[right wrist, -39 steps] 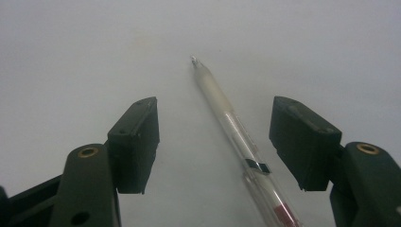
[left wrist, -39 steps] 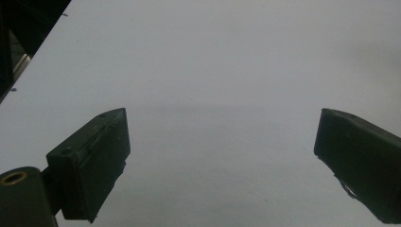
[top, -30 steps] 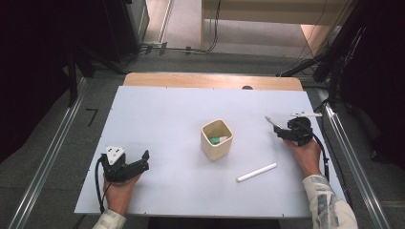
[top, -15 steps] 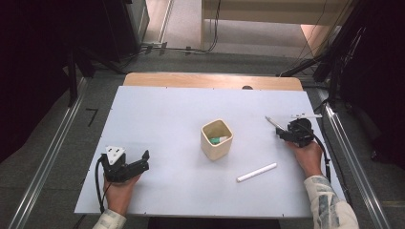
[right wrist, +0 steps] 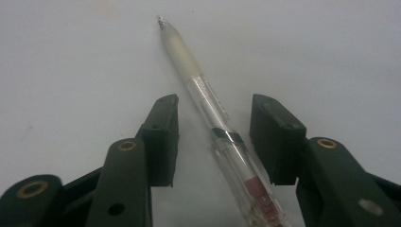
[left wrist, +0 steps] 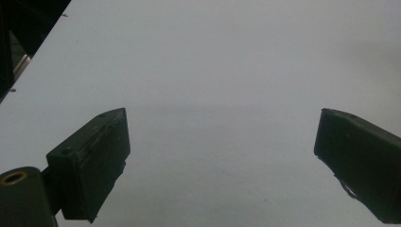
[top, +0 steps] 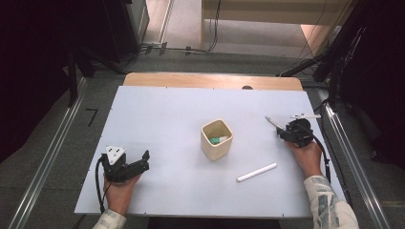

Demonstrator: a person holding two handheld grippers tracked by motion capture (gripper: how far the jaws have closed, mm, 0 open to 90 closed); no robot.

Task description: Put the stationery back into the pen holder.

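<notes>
A clear pen [right wrist: 208,101] with a frosted grip lies on the white table top [right wrist: 71,56]. My right gripper [right wrist: 218,120] is open and straddles it, with a jaw on each side and neither touching. From above, the right gripper [top: 282,131] sits at the table's right and the clear pen [top: 273,122] pokes out toward the far left. A cream square cup [top: 216,139] stands mid-table with a green object [top: 217,140] inside. My left gripper [top: 144,161] rests at the near left. In its own view the left gripper [left wrist: 222,146] is open wide over bare table.
A white marker [top: 257,172] lies slantwise in front of the cup, to its right. Another thin pen [top: 305,116] lies by the right edge of the white table top [top: 157,114], behind the right hand. Dark stands and cables surround the table.
</notes>
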